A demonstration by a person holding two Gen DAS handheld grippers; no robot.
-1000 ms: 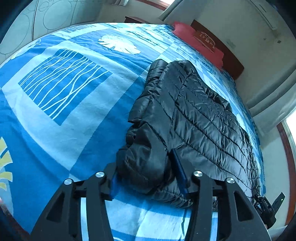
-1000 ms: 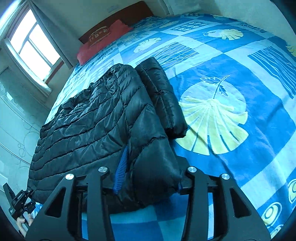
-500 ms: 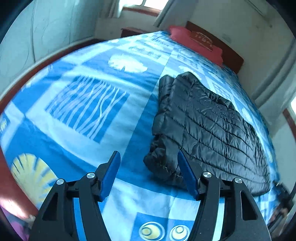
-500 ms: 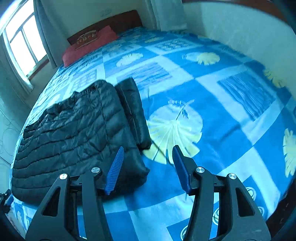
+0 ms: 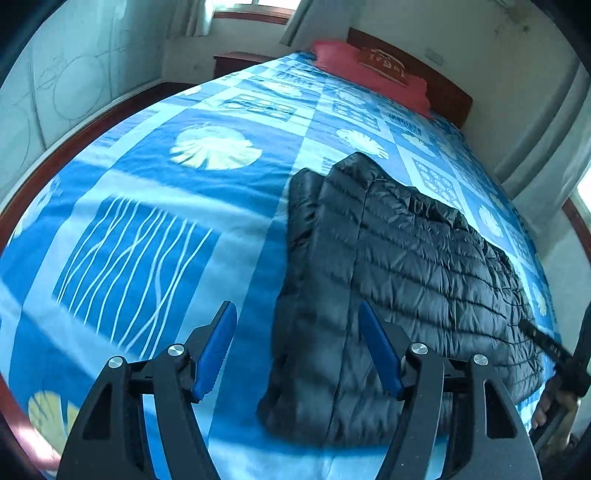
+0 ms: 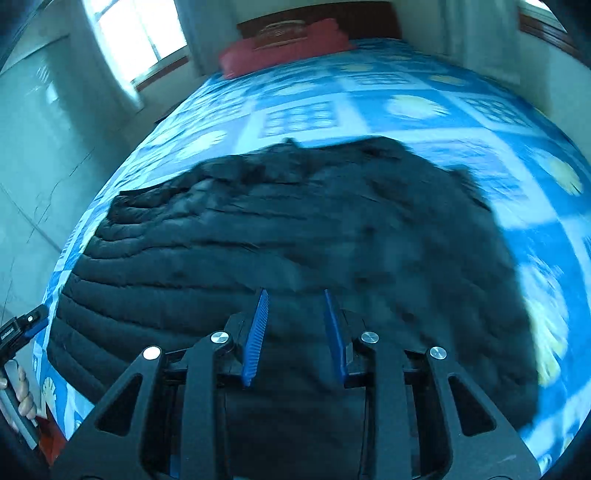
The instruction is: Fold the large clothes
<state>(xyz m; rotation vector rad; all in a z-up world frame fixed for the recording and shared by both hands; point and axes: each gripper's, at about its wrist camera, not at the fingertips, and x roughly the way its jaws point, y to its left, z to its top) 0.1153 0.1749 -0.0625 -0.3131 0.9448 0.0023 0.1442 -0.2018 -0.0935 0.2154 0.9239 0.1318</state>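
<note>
A second ago both tongs were clamped on the black puffer jacket (image 5: 399, 266); now both are off it. The left tongs (image 5: 297, 347) have just been opening and hang wide and empty, while the right tongs (image 6: 295, 336) have been narrowing, nothing pinched (view's blurry). The jacket lies folded on the blue patterned bed (image 5: 147, 221), red pillow (image 5: 369, 70) by the headboard, window (image 6: 136, 33) behind.

Both grippers have let go of the black puffer jacket (image 5: 406, 258) and lifted off it. The left gripper (image 5: 297, 325) has been opening, nothing between its jaws. The right gripper (image 6: 295, 314), swung over the jacket's middle, has been closing, empty.
</note>
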